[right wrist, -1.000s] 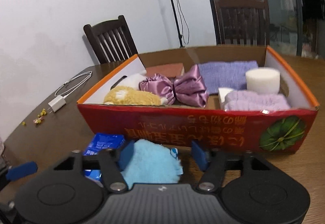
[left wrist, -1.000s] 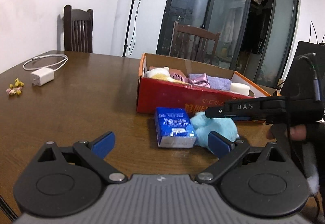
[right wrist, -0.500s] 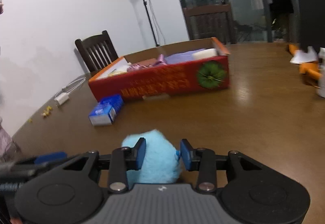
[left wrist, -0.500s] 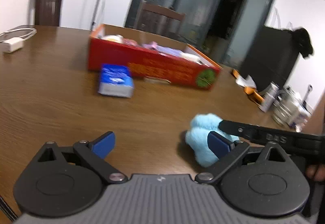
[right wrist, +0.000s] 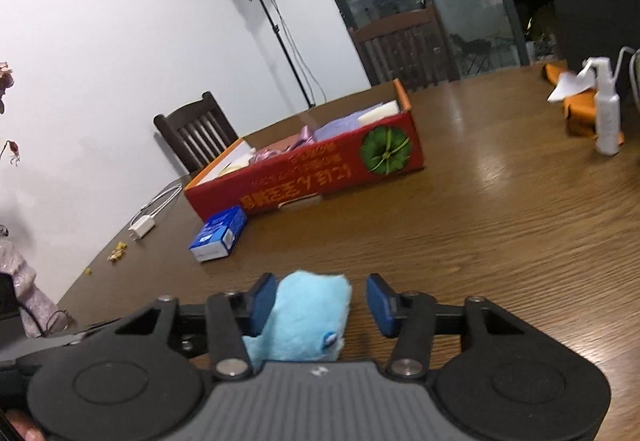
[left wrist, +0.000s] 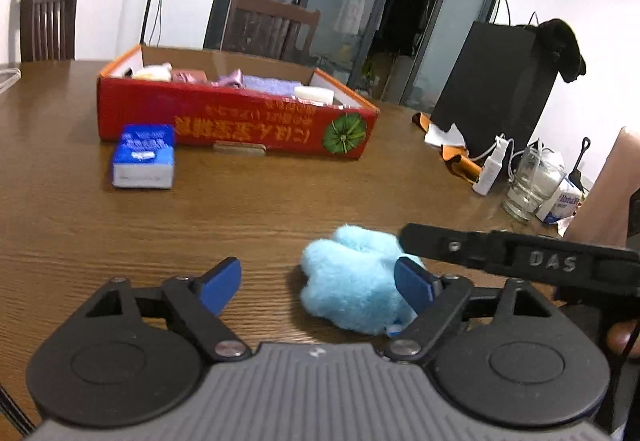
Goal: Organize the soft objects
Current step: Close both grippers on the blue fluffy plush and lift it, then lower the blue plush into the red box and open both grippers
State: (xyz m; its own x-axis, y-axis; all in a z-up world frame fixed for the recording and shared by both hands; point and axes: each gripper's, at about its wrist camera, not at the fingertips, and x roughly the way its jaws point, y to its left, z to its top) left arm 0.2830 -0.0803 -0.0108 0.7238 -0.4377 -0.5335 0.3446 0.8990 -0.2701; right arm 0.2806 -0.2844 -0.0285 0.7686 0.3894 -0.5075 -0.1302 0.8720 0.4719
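Note:
A fluffy light blue soft toy (left wrist: pixel 354 283) lies on the brown wooden table near its front, far from the red cardboard box (left wrist: pixel 240 119). The toy also shows in the right wrist view (right wrist: pixel 308 311). My right gripper (right wrist: pixel 322 303) is open around it; the left pad touches the toy and the right pad stands apart. My left gripper (left wrist: pixel 318 283) is open and empty, with the toy just inside its right finger. The box (right wrist: pixel 312 177) holds several soft things: purple cloths, a pink satin piece, white sponges.
A blue tissue pack (left wrist: pixel 144 155) lies in front of the box. A white charger with cable (right wrist: pixel 146 223) and small yellow bits lie at the left. A spray bottle (right wrist: pixel 606 113), a glass (left wrist: pixel 530 185), orange items and a black bag stand at the right.
My right gripper carried the blue toy from beside the box back to the near part of the table, then opened its jaws. My left gripper pulled back too, still open.

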